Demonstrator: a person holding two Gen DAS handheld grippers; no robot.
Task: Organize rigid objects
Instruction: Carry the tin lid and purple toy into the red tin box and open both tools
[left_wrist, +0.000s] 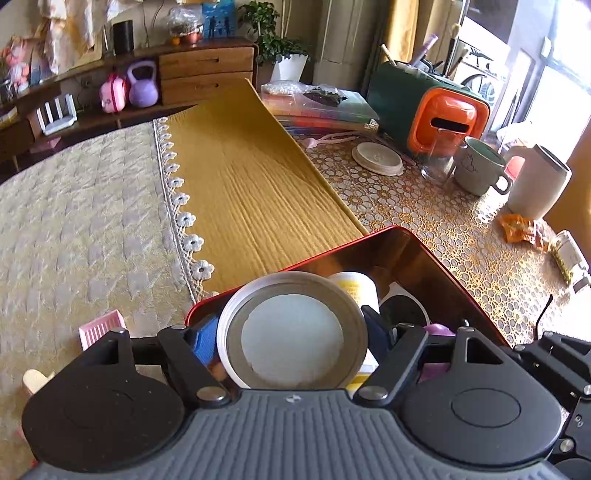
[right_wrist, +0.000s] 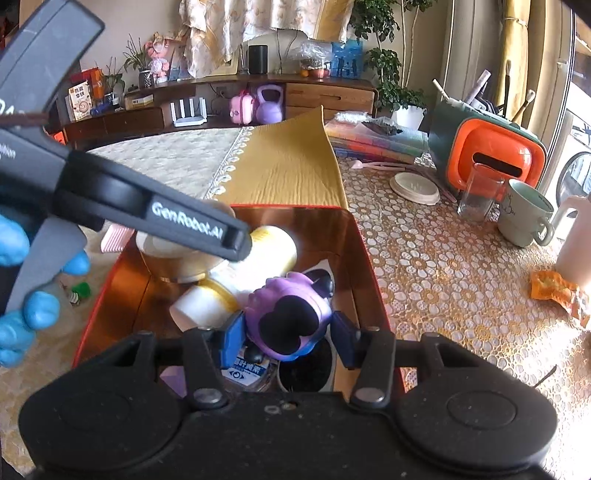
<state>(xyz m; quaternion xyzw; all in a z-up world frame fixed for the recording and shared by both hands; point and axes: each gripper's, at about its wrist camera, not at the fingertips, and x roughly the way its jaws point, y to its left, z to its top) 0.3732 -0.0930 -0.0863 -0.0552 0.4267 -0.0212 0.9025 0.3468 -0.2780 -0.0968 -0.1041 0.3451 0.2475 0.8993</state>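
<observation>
- Red tin box (right_wrist: 364, 251) with shiny copper-coloured inner walls sits on the lace-patterned tablecloth (right_wrist: 443, 280), at the edge of a mustard cloth (right_wrist: 288, 166); we see it already holding several things.
- Inside it we see a white and yellow bottle (right_wrist: 273, 251) lying on its side, a smaller white tube (right_wrist: 199, 304) in front of it, and a blue-labelled item too hidden to name.
- Our right gripper (right_wrist: 286, 338) grips a purple toy figure (right_wrist: 286, 314) with black patches, its blue pads pressed on both sides, above the box.
- Our left gripper (left_wrist: 291, 332) clamps a round metal-rimmed lid (left_wrist: 291, 332) with a pale white centre, held over the near corner of the box.
- In the right wrist view the left gripper's black finger reaches over the box, and a blue-gloved hand (right_wrist: 22, 295) holds its handle.
- A pink ribbed piece (left_wrist: 101, 326) lies just beside the box on the quilted cloth.
- Farther off on the table stand a grey-green mug (right_wrist: 524, 218), a clear glass (right_wrist: 476, 195), a flat white lid (right_wrist: 415, 188) and an orange and green container (right_wrist: 495, 155).
</observation>
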